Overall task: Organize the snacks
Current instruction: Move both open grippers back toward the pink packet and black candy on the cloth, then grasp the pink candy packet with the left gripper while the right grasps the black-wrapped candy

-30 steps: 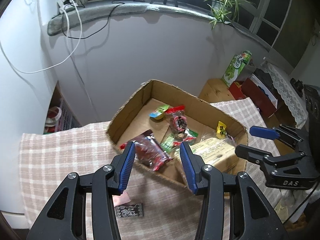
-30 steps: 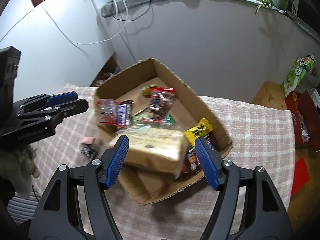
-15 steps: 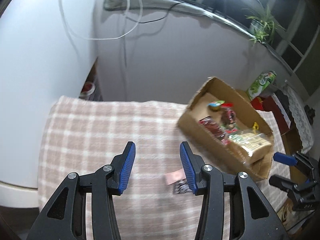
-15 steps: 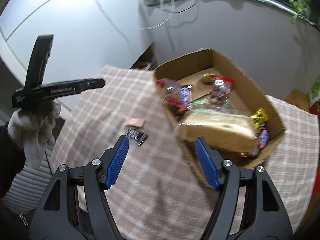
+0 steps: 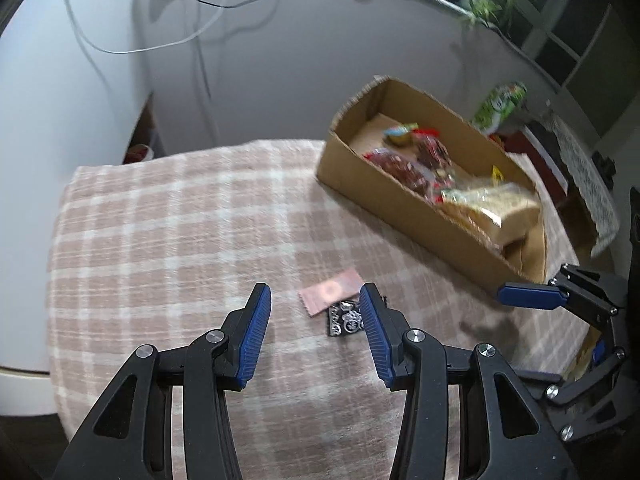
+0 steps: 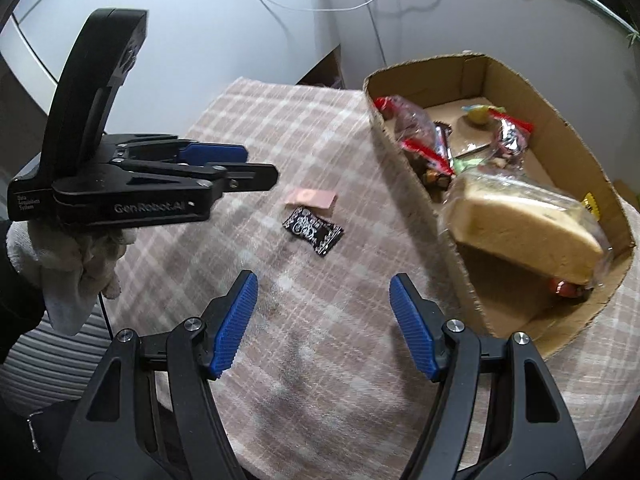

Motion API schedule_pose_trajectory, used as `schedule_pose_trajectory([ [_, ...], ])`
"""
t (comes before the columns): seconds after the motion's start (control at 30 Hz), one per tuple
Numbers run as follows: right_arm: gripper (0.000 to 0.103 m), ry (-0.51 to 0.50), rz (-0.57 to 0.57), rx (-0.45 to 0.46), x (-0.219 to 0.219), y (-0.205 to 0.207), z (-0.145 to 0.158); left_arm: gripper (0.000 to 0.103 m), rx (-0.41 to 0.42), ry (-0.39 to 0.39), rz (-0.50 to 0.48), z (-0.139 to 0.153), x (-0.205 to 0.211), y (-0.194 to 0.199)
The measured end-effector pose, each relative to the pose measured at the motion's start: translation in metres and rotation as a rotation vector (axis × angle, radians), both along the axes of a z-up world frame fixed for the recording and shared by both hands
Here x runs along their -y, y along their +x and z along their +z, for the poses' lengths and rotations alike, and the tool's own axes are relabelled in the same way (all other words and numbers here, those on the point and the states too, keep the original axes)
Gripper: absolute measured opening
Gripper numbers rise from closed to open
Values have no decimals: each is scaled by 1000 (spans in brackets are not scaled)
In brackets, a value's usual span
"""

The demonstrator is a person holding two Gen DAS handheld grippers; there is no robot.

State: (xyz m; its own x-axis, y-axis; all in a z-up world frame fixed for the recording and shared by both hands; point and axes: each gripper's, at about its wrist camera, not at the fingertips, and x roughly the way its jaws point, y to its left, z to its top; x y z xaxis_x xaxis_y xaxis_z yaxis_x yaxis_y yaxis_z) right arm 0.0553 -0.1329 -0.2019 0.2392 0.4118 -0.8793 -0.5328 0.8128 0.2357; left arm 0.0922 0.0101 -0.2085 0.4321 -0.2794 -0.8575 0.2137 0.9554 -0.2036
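Cardboard box [image 6: 404, 184], already loaded with a wrapped loaf [image 6: 520, 224] and assorted packets, sits at the far side of the checked cloth [image 6: 280, 128]. Two items remain outside it: a black patterned sachet [image 6: 313, 230] with a pink sachet [image 6: 311, 198] just beside. Left gripper [image 5: 314, 312] hovers near them, jaws part-open and empty; right gripper [image 6: 323, 294] stands wider, also empty. Risk: both sachets lie flat, so pads may skid over them or bunch the cloth.
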Motion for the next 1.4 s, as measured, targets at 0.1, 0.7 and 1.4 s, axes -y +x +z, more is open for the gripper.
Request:
schedule_pose_trajectory([
  [0.1,71,-2,-5,-7,-1,0,-5,45,-12,25,-32,-9,7,1],
  [0.7,71,-31,-27,-25,0,6,-24,45,-30,130,-137,-45,31,20],
  [1.4,67,-37,4,-29,-20,20,-34,28,-37,109,-55,-50,17,27],
])
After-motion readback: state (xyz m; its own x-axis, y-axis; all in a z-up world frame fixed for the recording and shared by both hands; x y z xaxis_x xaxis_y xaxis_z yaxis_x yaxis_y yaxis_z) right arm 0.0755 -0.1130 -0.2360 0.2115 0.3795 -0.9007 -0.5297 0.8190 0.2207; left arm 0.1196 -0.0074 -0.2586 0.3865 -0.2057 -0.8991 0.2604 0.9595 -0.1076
